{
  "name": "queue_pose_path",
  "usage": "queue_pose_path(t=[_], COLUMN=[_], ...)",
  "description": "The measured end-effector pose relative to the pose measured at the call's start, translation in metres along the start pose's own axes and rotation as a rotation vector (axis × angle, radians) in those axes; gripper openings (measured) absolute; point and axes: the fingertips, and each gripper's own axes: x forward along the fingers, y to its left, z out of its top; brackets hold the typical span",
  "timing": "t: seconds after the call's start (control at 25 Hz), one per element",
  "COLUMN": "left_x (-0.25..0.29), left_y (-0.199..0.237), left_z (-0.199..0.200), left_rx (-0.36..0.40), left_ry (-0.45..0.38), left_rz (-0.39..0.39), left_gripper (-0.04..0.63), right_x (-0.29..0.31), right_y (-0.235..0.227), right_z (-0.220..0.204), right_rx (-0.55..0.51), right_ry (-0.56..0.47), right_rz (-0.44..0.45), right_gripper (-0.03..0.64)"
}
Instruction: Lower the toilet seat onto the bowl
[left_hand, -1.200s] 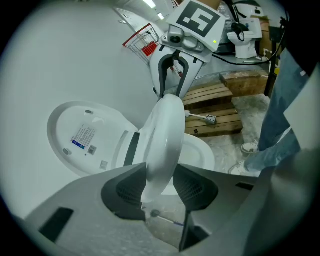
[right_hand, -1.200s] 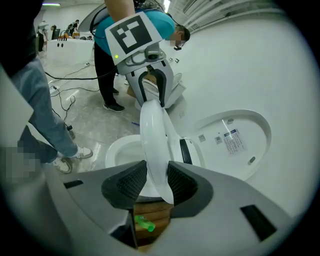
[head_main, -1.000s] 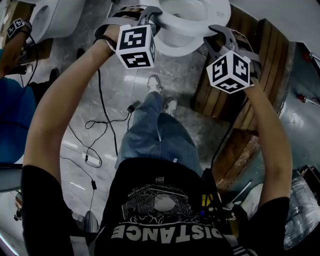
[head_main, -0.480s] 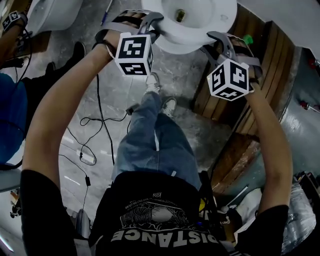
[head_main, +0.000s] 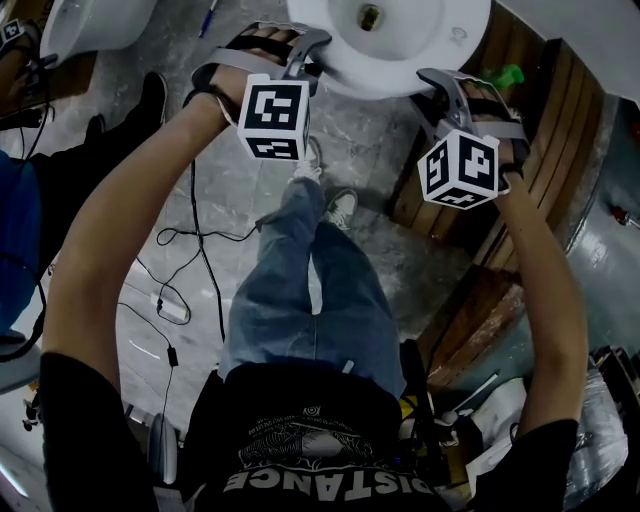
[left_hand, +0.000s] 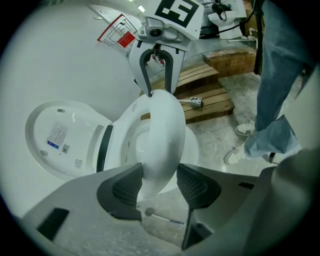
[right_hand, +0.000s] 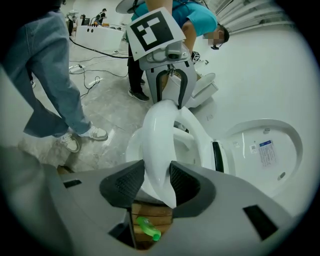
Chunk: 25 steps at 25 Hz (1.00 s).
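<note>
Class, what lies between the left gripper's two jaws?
The toilet seat: the left gripper view shows its white rim between the left gripper's pads, both touching it, though the jaws have just been opening.

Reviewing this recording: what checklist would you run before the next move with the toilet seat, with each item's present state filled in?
1. Grip of left gripper on the toilet seat: ok; the seat sits between its pads, though the jaws have just been opening.
2. Grip of right gripper on the seat: ok; pads on both faces, jaws likewise just opening.
3. Seat down on the bowl: not ok; it looks tilted above the rim.
4. Bowl rim free of objects: ok where visible.
5. Out of the seat's way, the lid: ok; it stands open behind the bowl.
</note>
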Motion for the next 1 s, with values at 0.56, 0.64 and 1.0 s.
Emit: queue_pose_path(t=[0.56,0.64,1.0], left_x=[0.039,0.046,0.071], left_y=[-0.038,-0.042,-0.060], left_z=[-0.009,-0.010,-0.016], left_rx=[0.035,0.036,0.037], left_ry=[-0.004,0.000,0.005], left_rz=[-0.008,-0.007,-0.052], left_gripper=[0.210,0.210,0.210], right_x=[0.043,0.050,0.076], right_y=[0.038,0.042,0.058], right_z=[-0.012,-0.015,-0.023], right_rx=[-0.034,-0.036,-0.047], right_ry=[0.038,0.047,0.075], right_rz=[0.045,0.057,0.115], right_gripper=[0.163,0.163,0.150])
